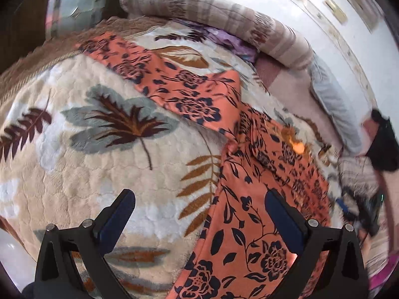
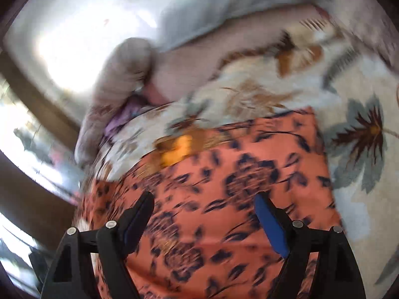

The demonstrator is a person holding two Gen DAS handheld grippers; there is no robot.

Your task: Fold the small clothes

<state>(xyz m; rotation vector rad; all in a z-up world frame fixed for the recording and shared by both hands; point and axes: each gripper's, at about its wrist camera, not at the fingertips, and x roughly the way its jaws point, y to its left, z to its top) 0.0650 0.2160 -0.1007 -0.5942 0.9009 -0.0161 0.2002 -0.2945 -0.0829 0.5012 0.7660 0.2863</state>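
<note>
Orange floral fabric, a small garment (image 1: 199, 94) printed with dark navy roses, lay spread across a plush leaf-patterned blanket (image 1: 82, 174) on the bed. Seen from the left wrist, it ran as a band from the far left toward the near right, with one part already doubled over itself near the middle, its folded edge diagonal. The left gripper (image 1: 199, 214) hovered above with its jaws wide apart and nothing between them; one finger stood over bare blanket, the other over the near end of the cloth. Further right, a rolled quilt (image 1: 224, 17) and a pale pillow (image 1: 334, 104) bordered the bed, well apart from the work.

The right wrist view was blurred. The right gripper (image 2: 204, 214) was likewise spread wide and empty, poised over the garment (image 2: 224, 174), whose far edge lay straight against the blanket (image 2: 361, 87).

The step in hand appeared to be taking fresh hold for the next fold. Done well, each gripper would probably pinch a corner or an edge of one layer only, keeping the blanket pile out of the bite, then lift both ends evenly so the edges met square. Thin, slippery cloth might slide, so a firm pinch close to the hem seemed wise.
</note>
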